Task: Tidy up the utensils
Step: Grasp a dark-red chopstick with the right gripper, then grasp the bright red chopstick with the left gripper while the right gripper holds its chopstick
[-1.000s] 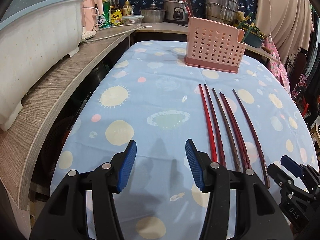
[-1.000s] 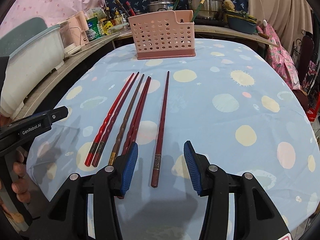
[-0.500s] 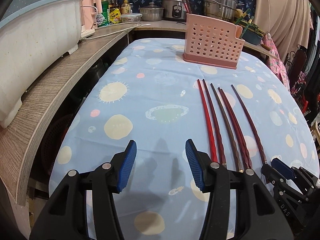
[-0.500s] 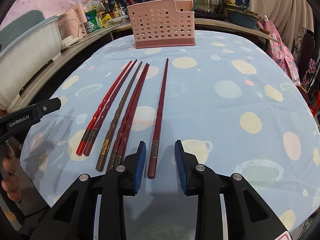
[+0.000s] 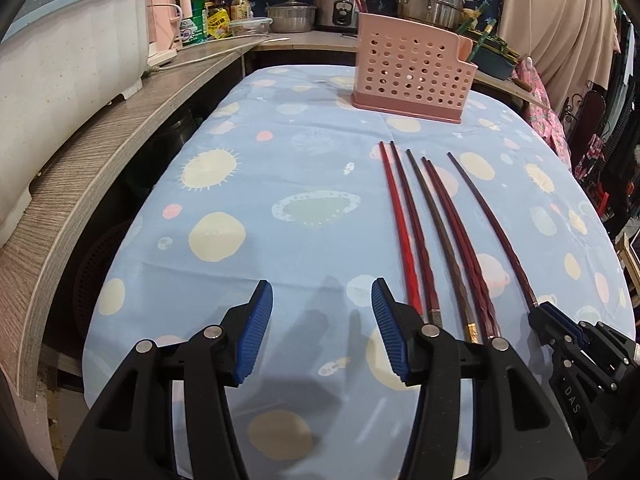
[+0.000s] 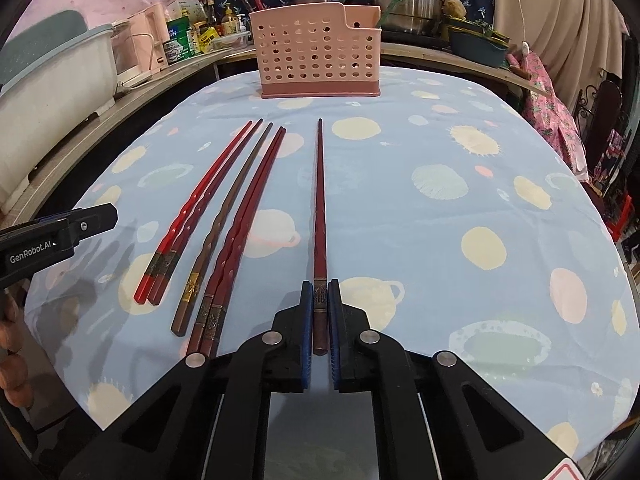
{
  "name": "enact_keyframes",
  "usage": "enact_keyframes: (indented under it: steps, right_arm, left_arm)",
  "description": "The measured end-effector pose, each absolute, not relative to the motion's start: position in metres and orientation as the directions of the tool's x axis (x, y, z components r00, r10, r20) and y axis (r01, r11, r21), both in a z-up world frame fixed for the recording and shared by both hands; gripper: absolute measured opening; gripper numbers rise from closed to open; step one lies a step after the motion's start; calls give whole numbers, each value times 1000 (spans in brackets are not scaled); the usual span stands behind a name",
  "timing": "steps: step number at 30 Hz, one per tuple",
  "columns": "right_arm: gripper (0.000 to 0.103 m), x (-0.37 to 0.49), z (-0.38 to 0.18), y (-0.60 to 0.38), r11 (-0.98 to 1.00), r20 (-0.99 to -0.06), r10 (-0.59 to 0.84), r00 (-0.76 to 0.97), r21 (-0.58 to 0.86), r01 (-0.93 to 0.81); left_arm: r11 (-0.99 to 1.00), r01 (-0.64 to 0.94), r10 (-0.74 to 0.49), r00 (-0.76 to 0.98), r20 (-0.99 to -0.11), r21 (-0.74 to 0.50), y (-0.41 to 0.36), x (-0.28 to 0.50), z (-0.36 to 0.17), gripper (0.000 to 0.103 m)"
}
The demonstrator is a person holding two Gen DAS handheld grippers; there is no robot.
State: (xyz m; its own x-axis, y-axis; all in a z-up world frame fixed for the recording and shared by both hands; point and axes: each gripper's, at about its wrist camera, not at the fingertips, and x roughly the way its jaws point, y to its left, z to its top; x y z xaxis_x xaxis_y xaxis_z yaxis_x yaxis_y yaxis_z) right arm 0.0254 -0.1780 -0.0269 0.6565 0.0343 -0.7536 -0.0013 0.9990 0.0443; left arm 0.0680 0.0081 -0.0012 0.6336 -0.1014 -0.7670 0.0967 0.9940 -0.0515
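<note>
A second ago the fingers of our right gripper (image 6: 320, 316) stood spread on both sides of the single dark red chopstick (image 6: 320, 208); now they are pressed on its thick decorated end, and we hold it between the blue pads. The chopstick has not left the table (image 6: 440, 152) yet: it lies flat on the blue cloth and points to 12 o'clock, toward the pink basket (image 6: 316, 56) at the far edge.

Our left gripper (image 5: 322, 328) has not changed. Its fingers stay spread about half way with nothing between them, above bare cloth at 9 o'clock from the chopsticks.

The other five chopsticks (image 6: 224, 216) lie side by side just to the left of the held one, apart from it and not moved.

We judge that the grasp is now done, so the next step is to lift this chopstick and bring it to the basket. Because we hold it only at one end, the long thin tip may swing or hang down when we raise it.
</note>
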Motion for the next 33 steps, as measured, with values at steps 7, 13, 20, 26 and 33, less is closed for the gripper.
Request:
enact_keyframes:
  steps: [7,13,20,26,33]
  right_arm:
    - [7,21,-27,-183,998,-753,45,656,69,11]
    - [7,21,-28,-184,997,-753,52,656,80,12]
    - [7,21,-28,-185,996,-752,56,656,85,12]
    - [7,21,-28,-185,996,-752,56,657,85,13]
    - [7,21,-28,-185,996,-752,55,656,84,13]
  left_arm:
    - [988,142,-138,607,-783,-63,-6,61,-8,54]
    - [984,166,-154,593,-791,-67,-15,57,-11,54]
    - [982,178,-153,580,-800,-59,-21,57,-16,54]
    - [982,182,-146,568,-810,-50,-24,57,-22,54]
    - [985,168,-133,562,-816,-45,-23,59,-26,49]
